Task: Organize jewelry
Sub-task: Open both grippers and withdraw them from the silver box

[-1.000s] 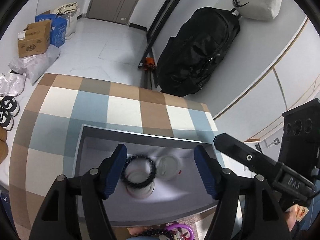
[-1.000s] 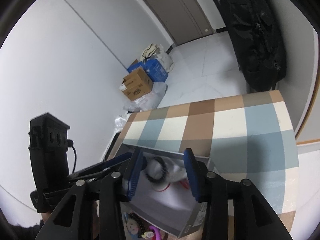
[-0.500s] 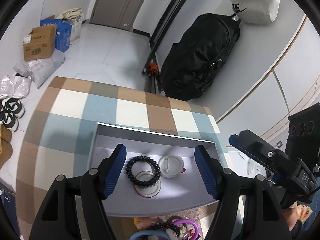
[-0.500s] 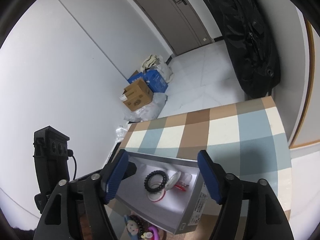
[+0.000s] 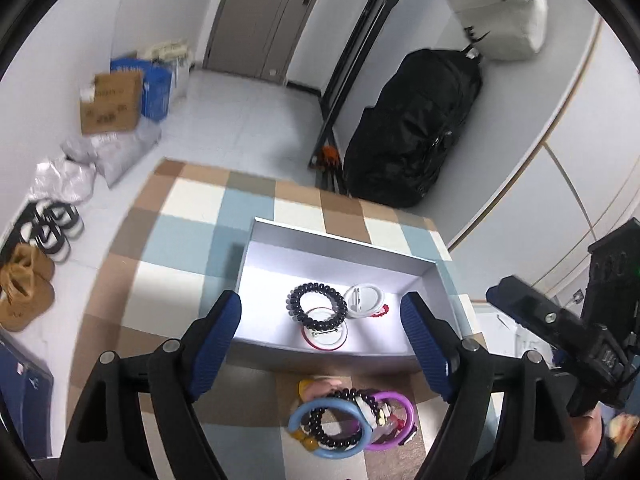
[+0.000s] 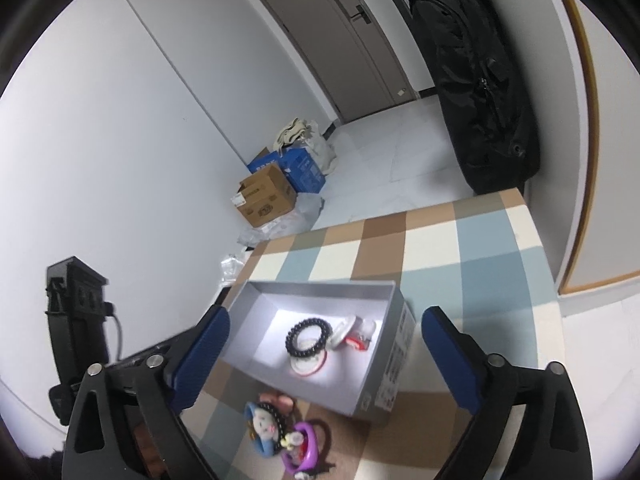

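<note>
1. Jewelry lies in two places on the checked tablecloth [image 5: 192, 240]: some in a shallow grey box [image 5: 340, 246], the rest in a loose heap [image 5: 352, 420] on the cloth just in front of the box's near wall.
2. Inside the box, a black beaded bracelet [image 5: 317, 306] lies flat, partly on top of a round white badge with a red rim [image 5: 325, 334].
3. Just to the right of the bracelet sits a second round white badge [image 5: 363, 299], with a small red piece [image 5: 380, 312] showing at its lower right edge.
4. The heap holds a light blue bangle [image 5: 326, 428], a purple bangle [image 5: 394, 420], a string of dark beads [image 5: 340, 436] lying across the blue one, and some small yellow and pink pieces too tangled to tell apart.
5. The left gripper [image 5: 320, 340] hangs above the near wall of the box, tilted downward; its jaws are opening, fairly wide, with nothing pressed between the blue pads.
6. The right gripper [image 6: 324, 356] hovers over the same box from the other side, its jaws opening to nearly full spread, holding nothing; the box and bracelet [image 6: 306, 338] show between its fingers, lower down.
7. In the right wrist view the heap [image 6: 284, 436] sits at the box's near corner, blurred.
8. Beyond the table stand a black bag [image 5: 416, 128] against the wall, cardboard boxes [image 5: 112, 104] and shoes [image 5: 48, 228] on the white floor.
</note>
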{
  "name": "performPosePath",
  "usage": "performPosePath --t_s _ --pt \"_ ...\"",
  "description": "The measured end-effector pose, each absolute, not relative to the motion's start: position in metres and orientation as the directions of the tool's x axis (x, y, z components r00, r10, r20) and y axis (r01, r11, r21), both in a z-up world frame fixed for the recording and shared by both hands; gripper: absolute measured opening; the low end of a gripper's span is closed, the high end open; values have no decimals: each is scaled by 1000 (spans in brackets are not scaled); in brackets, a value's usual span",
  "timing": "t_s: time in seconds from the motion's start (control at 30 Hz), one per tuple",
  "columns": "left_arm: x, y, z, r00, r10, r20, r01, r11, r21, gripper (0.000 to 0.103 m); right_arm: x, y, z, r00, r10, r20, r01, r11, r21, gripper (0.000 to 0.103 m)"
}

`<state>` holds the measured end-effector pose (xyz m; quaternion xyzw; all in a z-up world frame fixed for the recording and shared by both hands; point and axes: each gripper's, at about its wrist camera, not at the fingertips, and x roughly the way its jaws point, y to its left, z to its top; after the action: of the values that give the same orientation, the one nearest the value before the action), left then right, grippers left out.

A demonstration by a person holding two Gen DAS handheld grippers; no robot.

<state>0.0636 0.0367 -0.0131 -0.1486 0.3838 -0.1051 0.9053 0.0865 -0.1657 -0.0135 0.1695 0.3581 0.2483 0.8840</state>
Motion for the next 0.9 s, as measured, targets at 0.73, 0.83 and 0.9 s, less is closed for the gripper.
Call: performPosePath --t_s 0.73,0.83,0.9 --pt "18 26 -34 674 -216 -707 34 965 -262 87 27 -169 -27 639 484 -597 -275 869 411 103" --pt "17 26 -38 662 -221 -716 42 965 -259 87 23 -168 -29 637 482 -601 -272 870 410 103" --pt "17 26 -41 652 -219 -726 49 968 -248 87 19 -167 -30 640 479 -601 -271 872 407 103"
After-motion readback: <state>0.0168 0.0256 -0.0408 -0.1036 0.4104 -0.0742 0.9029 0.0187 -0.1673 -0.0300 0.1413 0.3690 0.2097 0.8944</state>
